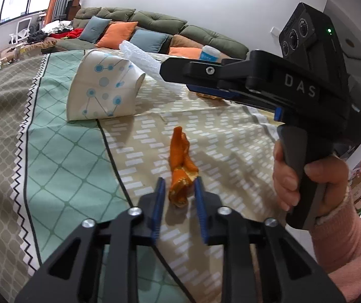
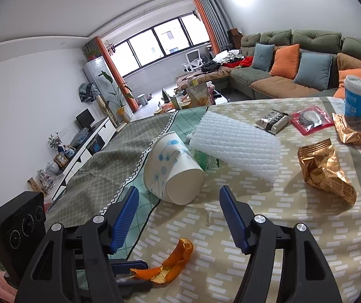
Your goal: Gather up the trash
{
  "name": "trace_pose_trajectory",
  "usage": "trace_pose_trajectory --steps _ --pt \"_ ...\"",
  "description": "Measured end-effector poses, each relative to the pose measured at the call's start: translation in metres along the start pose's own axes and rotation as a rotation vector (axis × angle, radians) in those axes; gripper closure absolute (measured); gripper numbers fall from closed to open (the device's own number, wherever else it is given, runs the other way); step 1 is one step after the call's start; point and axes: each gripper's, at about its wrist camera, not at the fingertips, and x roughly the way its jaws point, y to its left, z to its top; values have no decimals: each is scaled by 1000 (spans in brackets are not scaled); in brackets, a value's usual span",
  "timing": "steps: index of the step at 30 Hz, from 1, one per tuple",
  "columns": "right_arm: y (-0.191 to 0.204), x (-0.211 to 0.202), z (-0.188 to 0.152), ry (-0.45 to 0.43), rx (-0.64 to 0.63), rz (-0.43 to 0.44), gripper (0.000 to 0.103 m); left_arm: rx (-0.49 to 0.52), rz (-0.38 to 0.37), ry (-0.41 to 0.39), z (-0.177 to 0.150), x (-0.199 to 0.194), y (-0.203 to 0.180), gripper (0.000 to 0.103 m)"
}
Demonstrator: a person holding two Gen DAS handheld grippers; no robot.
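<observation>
On the beige-patterned part of the tablecloth (image 1: 61,166) lies a curled strip of orange peel (image 1: 181,171), its near end between the blue pads of the left gripper (image 1: 179,189). From the left wrist view the right-hand pad touches the peel's edge while a slim gap shows at the other pad; from the right wrist view the two blue tips meet on the peel's end, so the jaws look closed on it, though the grip is hard to judge at this angle. The rest of the peel stretches away from the fingertips, flat on the cloth.

Beyond it, the right gripper (image 2: 179,202) hangs above the table with its jaws wide apart and nothing between them, pointed toward a white paper cup (image 2: 174,168) with blue dots. That cup lies tipped on its side, base toward the right wrist camera; its mouth faces away, so whatever is inside cannot be seen. A sheet of white foam wrap (image 2: 235,146) rests just behind it, one edge propped up. Farther right sit a crumpled gold wrapper (image 2: 326,171), a second gold wrapper (image 2: 354,131) under an upright lidded blue cup (image 2: 354,96), a red pouch (image 2: 311,120) and a dark packet (image 2: 272,121). A person's hand (image 1: 304,179) in a pink sleeve grasps the right gripper's handle.
</observation>
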Motion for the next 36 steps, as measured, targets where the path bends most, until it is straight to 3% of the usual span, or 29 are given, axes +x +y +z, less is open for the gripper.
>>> trace_pose_trajectory --steps 14,16,17,20,25,27,36 --pt "-5 39 8 76 66 59 36 -28 8 -50 -8 -31 15 89" --pt "-6 46 10 88 77 48 29 -36 16 -66 -10 -41 20 89" --pt "-8 50 12 95 90 35 21 -38 24 -72 -10 -44 21 89" --pt "-12 60 14 113 110 42 21 -55 43 -95 -15 -57 30 89" --pt "-14 72 15 145 145 80 29 -82 76 -126 -23 -78 45 89" --pt "-15 76 14 161 155 95 51 -100 92 -141 -25 -87 52 89" --pt "-10 65 12 129 143 111 54 -159 151 -193 -37 -116 67 89"
